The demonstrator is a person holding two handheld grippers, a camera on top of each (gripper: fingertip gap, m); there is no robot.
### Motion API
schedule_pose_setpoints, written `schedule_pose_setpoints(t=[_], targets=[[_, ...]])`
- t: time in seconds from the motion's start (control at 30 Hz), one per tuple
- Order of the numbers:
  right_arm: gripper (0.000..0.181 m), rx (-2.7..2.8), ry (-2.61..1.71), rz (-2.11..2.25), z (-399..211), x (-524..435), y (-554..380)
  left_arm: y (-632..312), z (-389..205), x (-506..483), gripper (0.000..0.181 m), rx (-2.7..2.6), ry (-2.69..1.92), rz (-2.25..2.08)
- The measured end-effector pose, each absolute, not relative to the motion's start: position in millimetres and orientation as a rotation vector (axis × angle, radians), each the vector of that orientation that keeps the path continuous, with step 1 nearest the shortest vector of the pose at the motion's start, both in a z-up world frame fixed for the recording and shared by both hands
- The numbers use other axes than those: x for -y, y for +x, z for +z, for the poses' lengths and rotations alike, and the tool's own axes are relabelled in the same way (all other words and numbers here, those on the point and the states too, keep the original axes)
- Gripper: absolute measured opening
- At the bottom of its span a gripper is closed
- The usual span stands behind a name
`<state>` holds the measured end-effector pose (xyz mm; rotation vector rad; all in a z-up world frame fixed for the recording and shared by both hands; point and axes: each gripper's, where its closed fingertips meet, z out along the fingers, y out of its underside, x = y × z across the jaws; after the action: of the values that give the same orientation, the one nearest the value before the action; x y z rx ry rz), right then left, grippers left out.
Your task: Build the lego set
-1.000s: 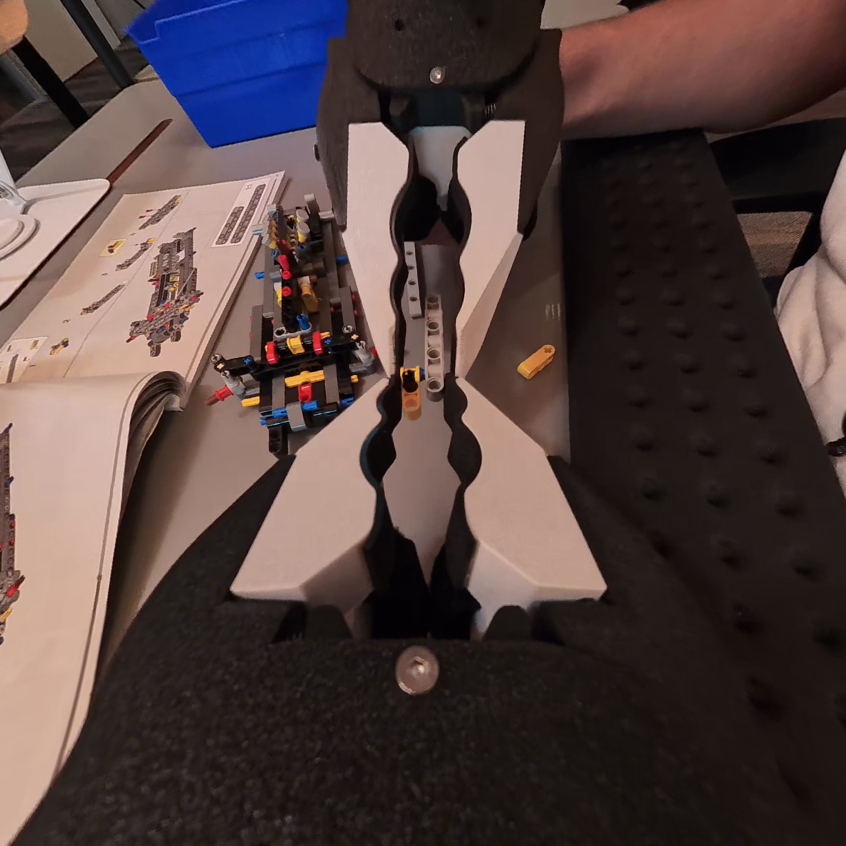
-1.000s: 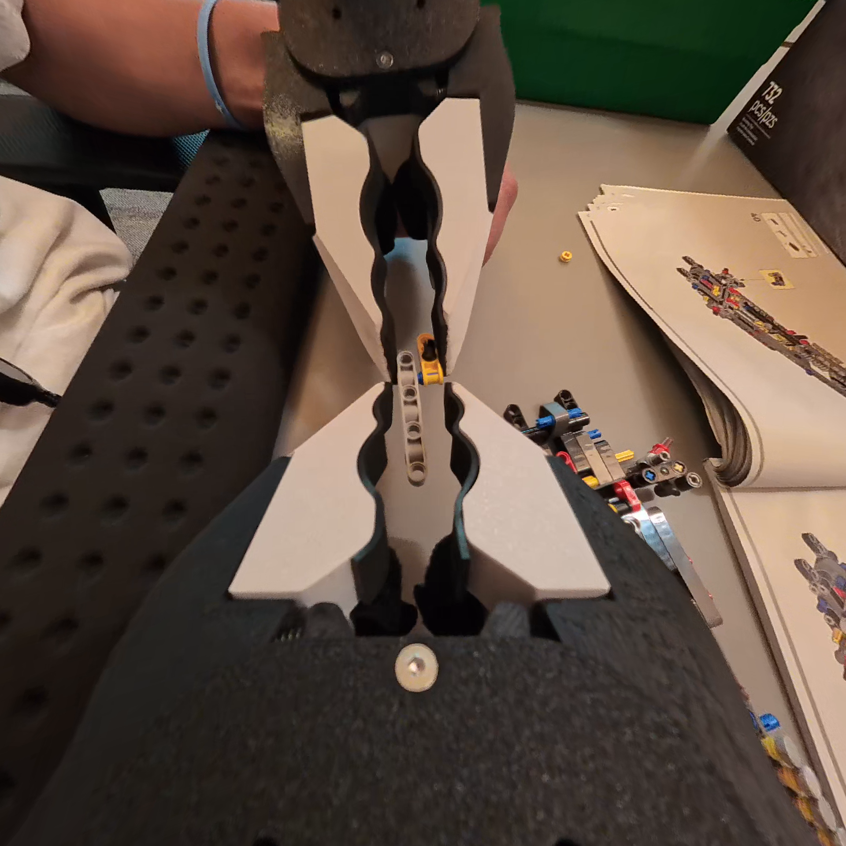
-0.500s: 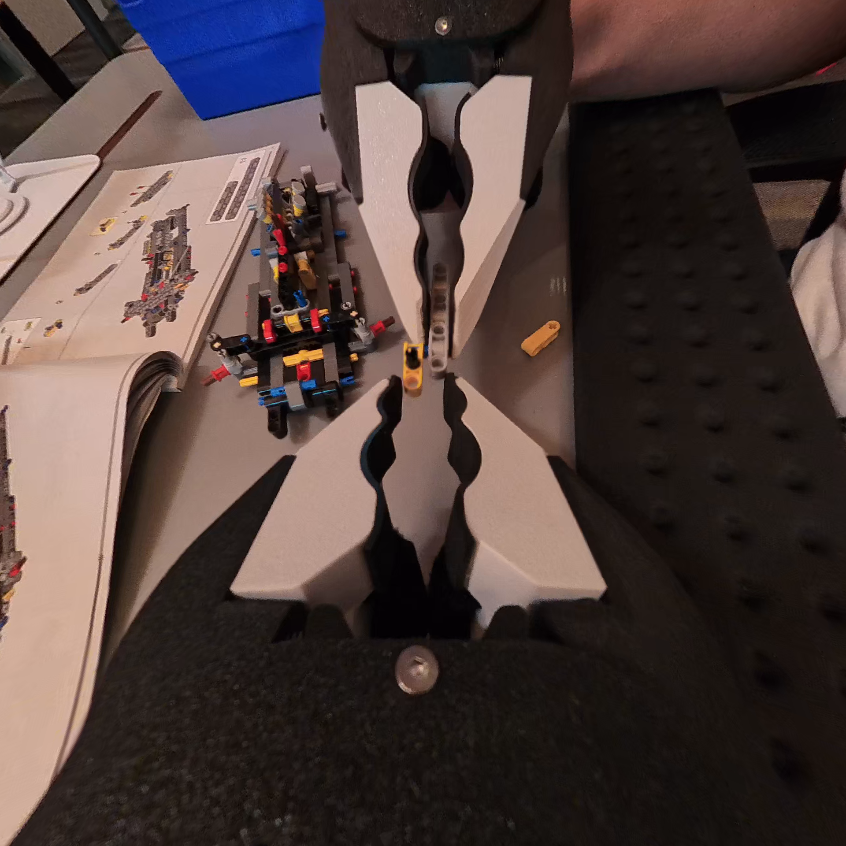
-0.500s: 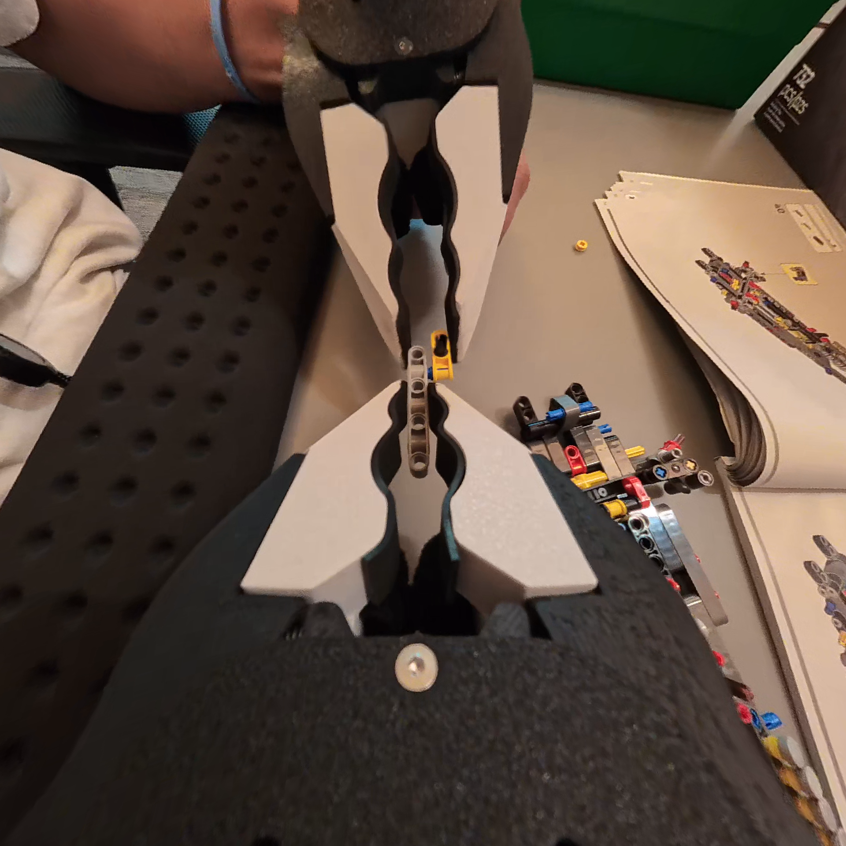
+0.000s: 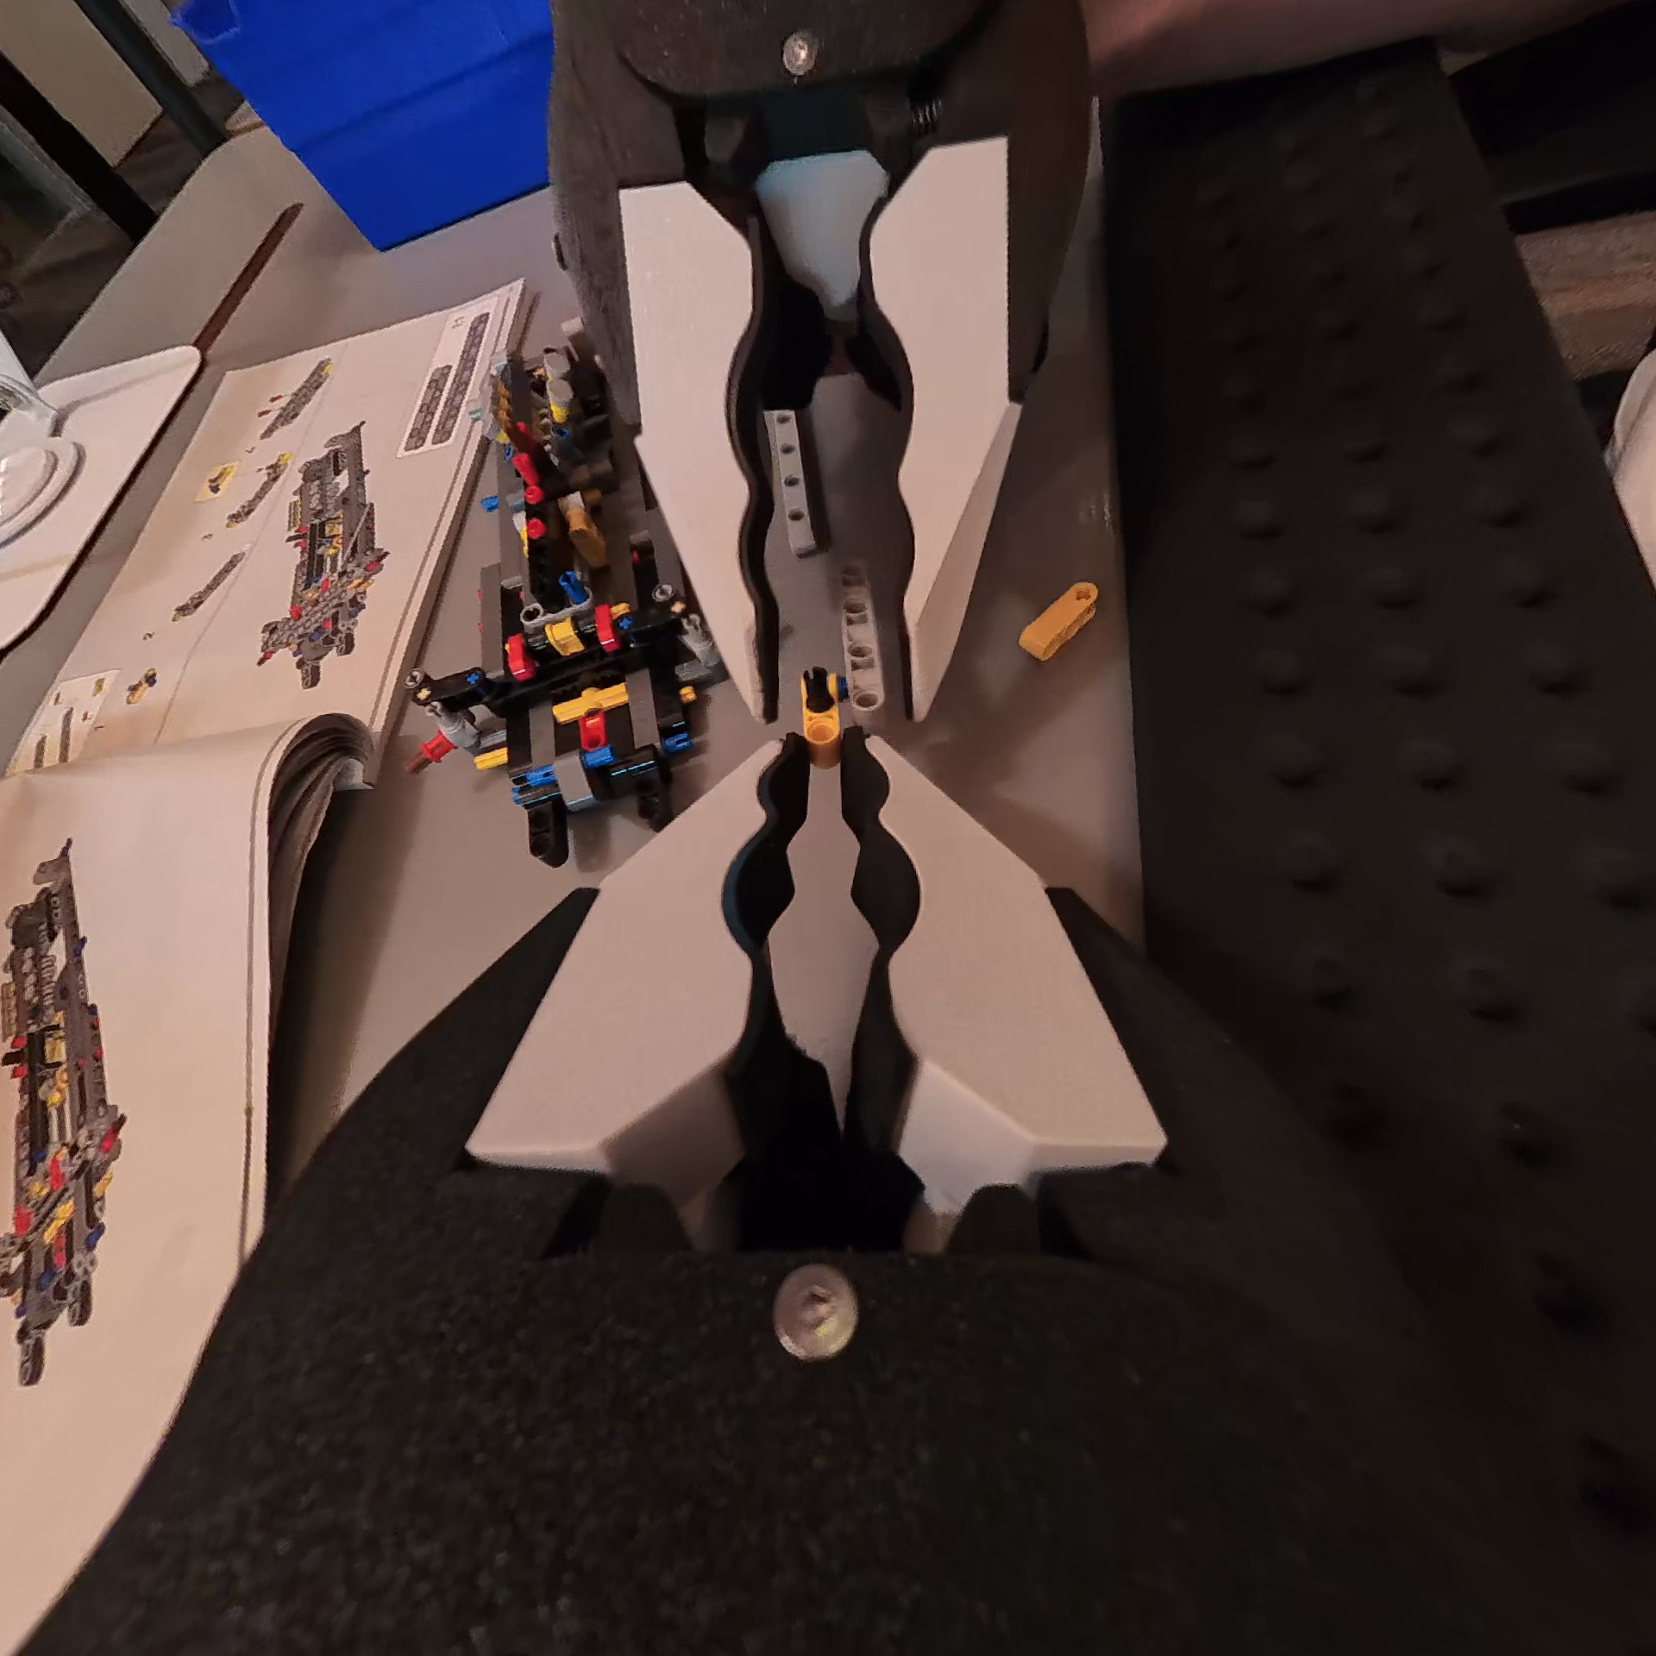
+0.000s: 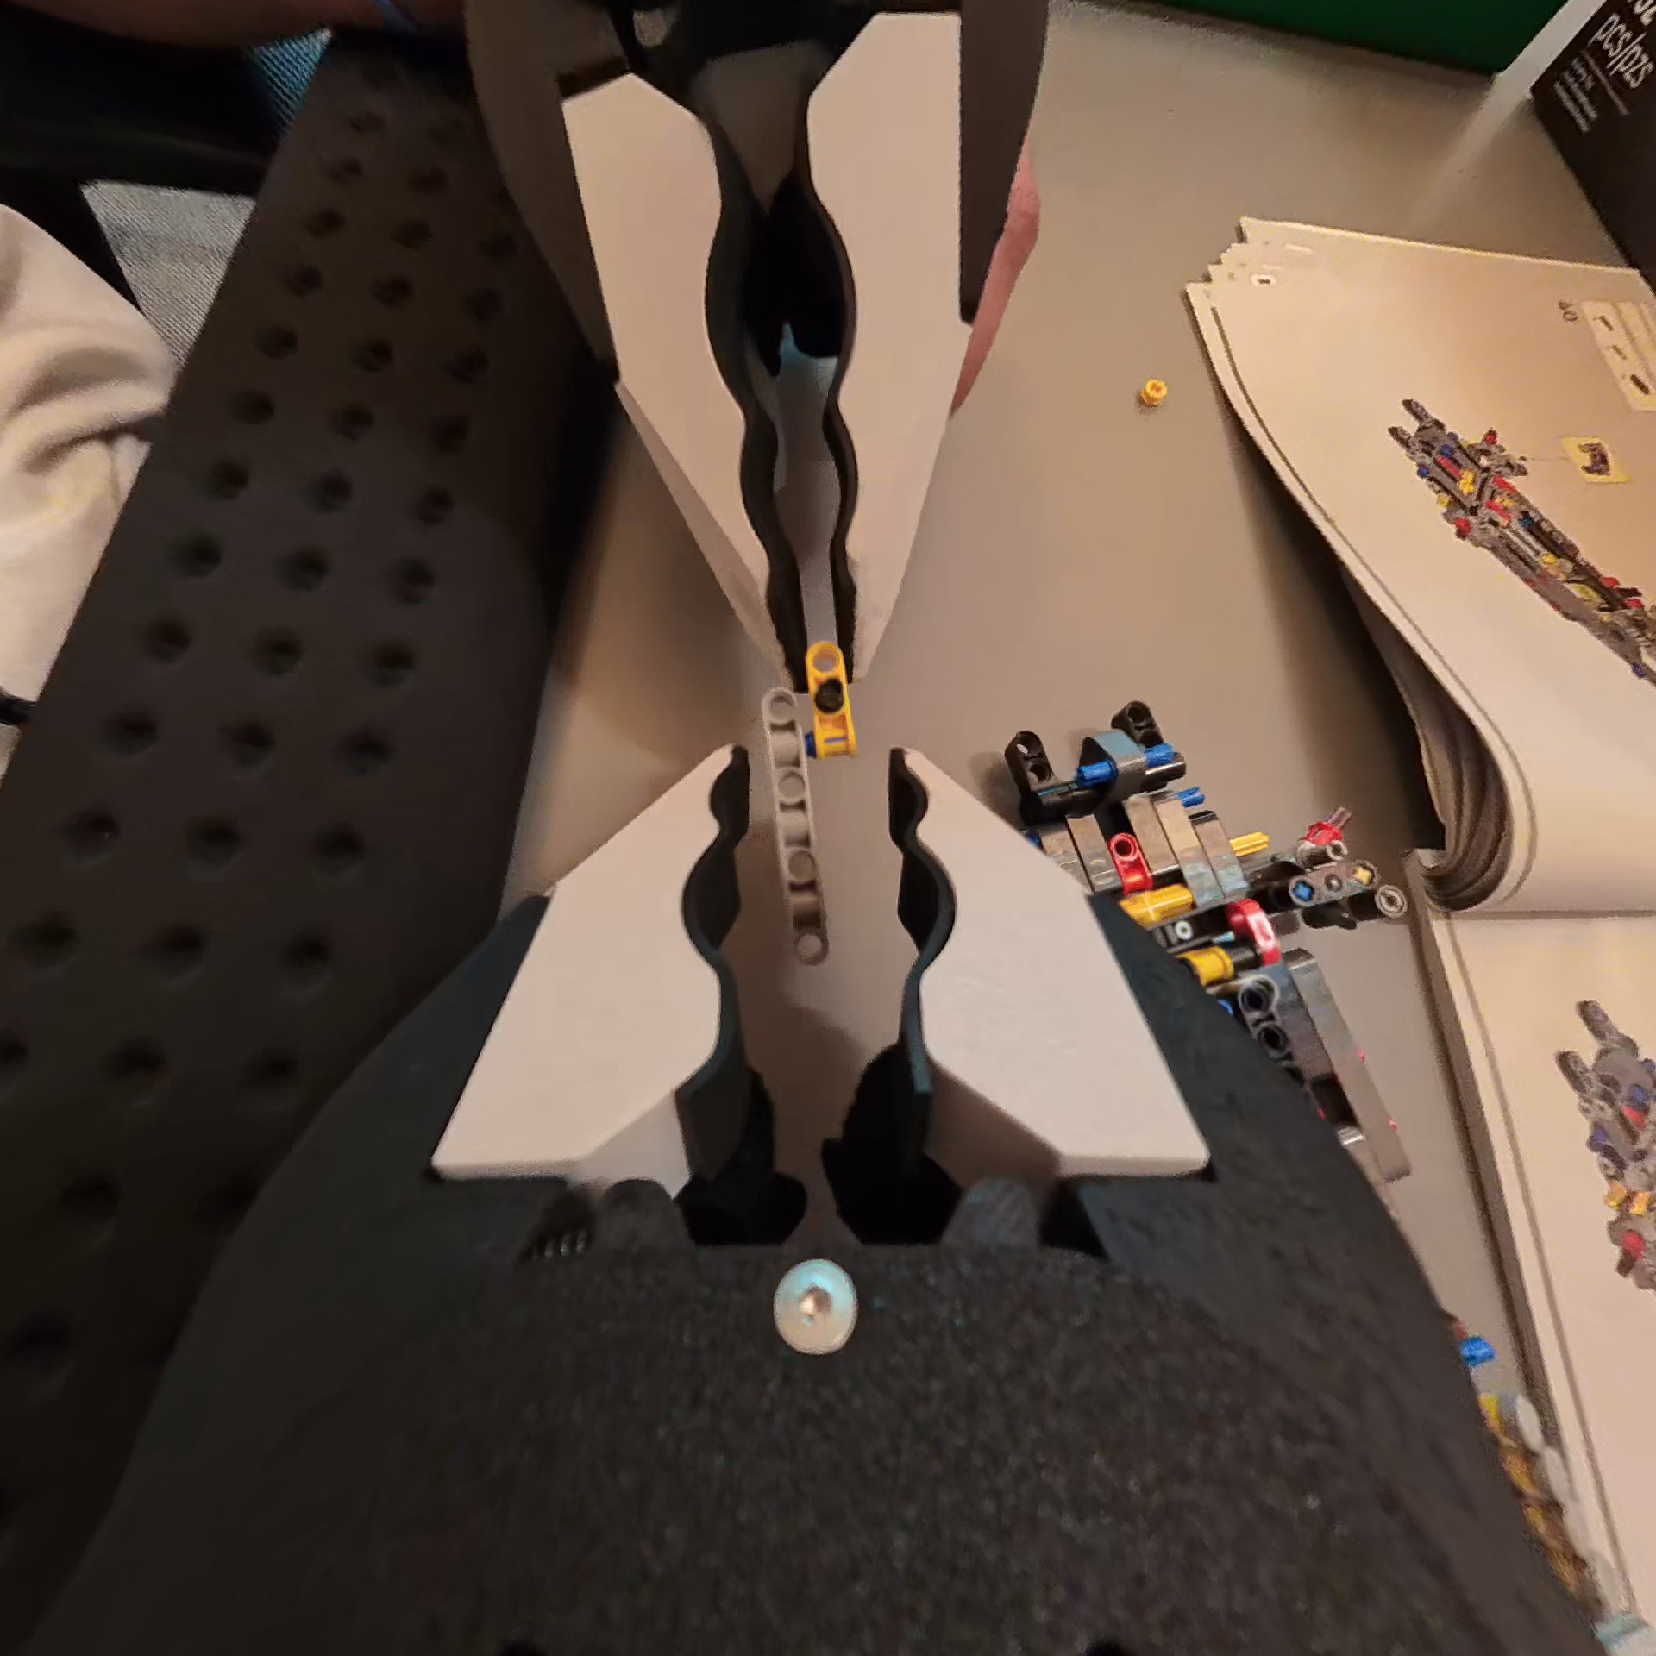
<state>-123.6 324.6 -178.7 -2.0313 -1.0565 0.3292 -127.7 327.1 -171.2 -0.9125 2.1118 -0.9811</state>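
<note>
Left gripper [image 5: 823, 737] pinches the yellow connector [image 5: 820, 717], which joins the grey beam [image 6: 793, 833] lying free between the spread right gripper [image 6: 815, 757] fingers. Only the left view shows a spare yellow piece [image 5: 1057, 620] (far right); the half-built model [image 5: 573, 627] sits left.

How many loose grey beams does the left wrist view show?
2 grey beams: one on the yellow connector in the left gripper; one beyond, framed by the right gripper. More may be hidden.
</note>
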Motion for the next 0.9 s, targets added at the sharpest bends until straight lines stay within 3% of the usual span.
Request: schedule_pose_setpoints(t=[0.17,0.37,0.8,0.9], targets=[[0.019,1.114,-2.043,0.199,-182.9,-327.8,-125.5,-125.4,-172.8,-327.4,0.006,-2.114,-0.91,-0.947],[0.016,1.197,-2.049,0.057,-183.3,-329.1,-122.1,-125.0,-171.9,-327.2,0.006,-2.11,-0.91,-0.935],[0.016,1.095,-2.045,0.194,-176.3,-330.6,-124.8,-125.0,-166.0,-329.5,0.006,-2.081,-0.911,-0.971],[0.04,0.991,-2.038,0.288,-165.9,-331.3,-118.6,-125.3,-159.5,-339.5,0.006,-2.032,-1.011,-1.061]])
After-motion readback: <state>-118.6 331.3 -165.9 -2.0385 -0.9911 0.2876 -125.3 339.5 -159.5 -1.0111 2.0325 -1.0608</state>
